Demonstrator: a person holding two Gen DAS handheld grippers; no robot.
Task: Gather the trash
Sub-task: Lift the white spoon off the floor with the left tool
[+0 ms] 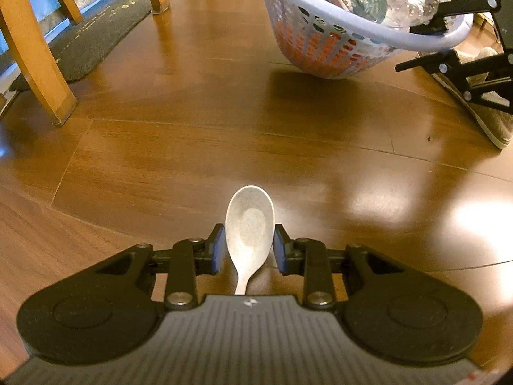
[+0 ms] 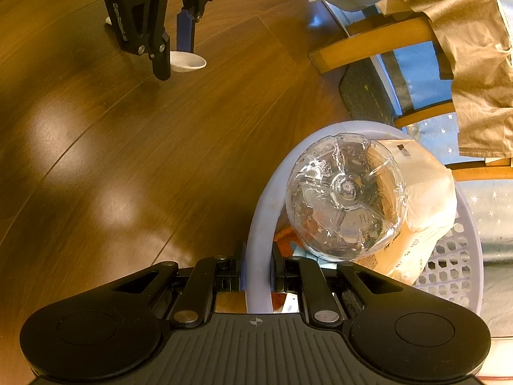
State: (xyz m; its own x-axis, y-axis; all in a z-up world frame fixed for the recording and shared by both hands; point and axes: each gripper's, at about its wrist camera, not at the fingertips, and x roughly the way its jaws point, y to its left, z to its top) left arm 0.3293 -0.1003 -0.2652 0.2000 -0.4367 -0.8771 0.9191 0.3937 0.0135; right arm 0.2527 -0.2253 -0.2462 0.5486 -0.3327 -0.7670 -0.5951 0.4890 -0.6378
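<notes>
Left wrist view: the left gripper [image 1: 247, 247] clamps a speckled white plastic spoon [image 1: 249, 234] by its bowl, above the brown wooden floor [image 1: 192, 147]; a lavender perforated plastic basket [image 1: 320, 41] sits beyond at upper right.

Right wrist view: the right gripper [image 2: 256, 272] pinches the basket's rim, narrow jaws, with a crumpled clear plastic bottle [image 2: 346, 192] and a white paper bag [image 2: 429, 192] inside

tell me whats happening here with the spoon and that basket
A person is gathering trash off a wooden floor with a claw in each hand. The left claw is closed on a pale spoon by its bowl, lifted off the floor. The right claw is clamped on the rim of a lavender basket, holding it tilted. The basket already holds a clear plastic bottle and a white bag. The spoon is not in it yet.
</notes>
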